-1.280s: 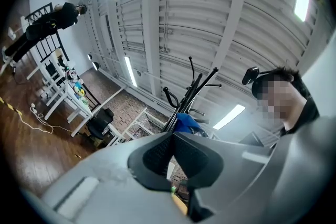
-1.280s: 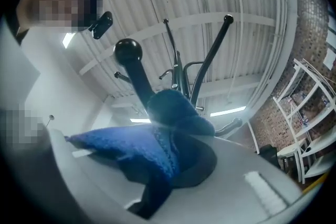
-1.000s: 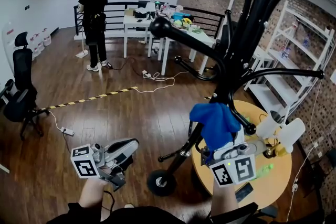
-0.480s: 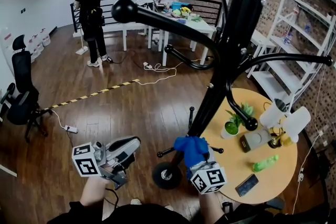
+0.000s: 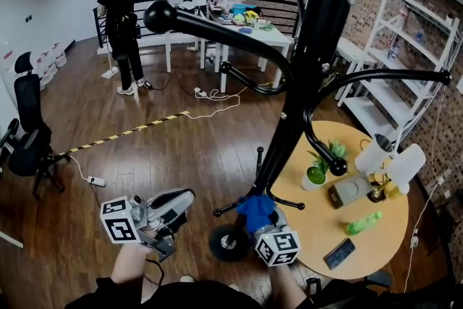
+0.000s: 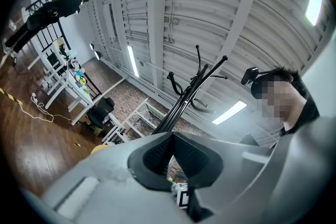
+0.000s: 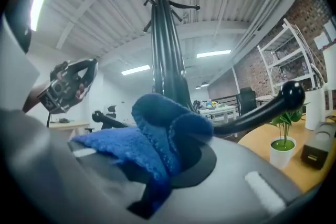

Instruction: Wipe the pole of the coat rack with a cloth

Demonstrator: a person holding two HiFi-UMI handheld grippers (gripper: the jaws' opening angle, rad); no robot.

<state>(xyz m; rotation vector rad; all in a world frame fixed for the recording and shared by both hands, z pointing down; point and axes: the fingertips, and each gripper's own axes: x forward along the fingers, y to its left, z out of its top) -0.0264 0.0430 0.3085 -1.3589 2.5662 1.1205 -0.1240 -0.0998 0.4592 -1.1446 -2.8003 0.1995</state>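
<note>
The black coat rack pole (image 5: 293,119) rises at a slant from a round base (image 5: 226,242) by the floor, with hook arms branching off higher up. A blue cloth (image 5: 257,211) is pressed against the pole's lowest part, just above the base. My right gripper (image 5: 262,222) is shut on that cloth. In the right gripper view the cloth (image 7: 157,136) bunches over the jaws and the pole (image 7: 165,60) stands straight behind it. My left gripper (image 5: 173,202) hangs left of the base, apart from the rack, jaws together and holding nothing; in its own view, the left gripper (image 6: 173,139) points up at the ceiling.
A round wooden table (image 5: 380,246) stands right of the rack with a potted plant (image 5: 315,174), a green bottle (image 5: 364,223) and a phone (image 5: 340,253). A person (image 5: 119,18) stands far back left. An office chair (image 5: 29,130) is at left, a white shelf (image 5: 409,61) at right.
My right gripper has slid the blue cloth down the pole, from mid height to just above the base. The left gripper has stayed in place.
</note>
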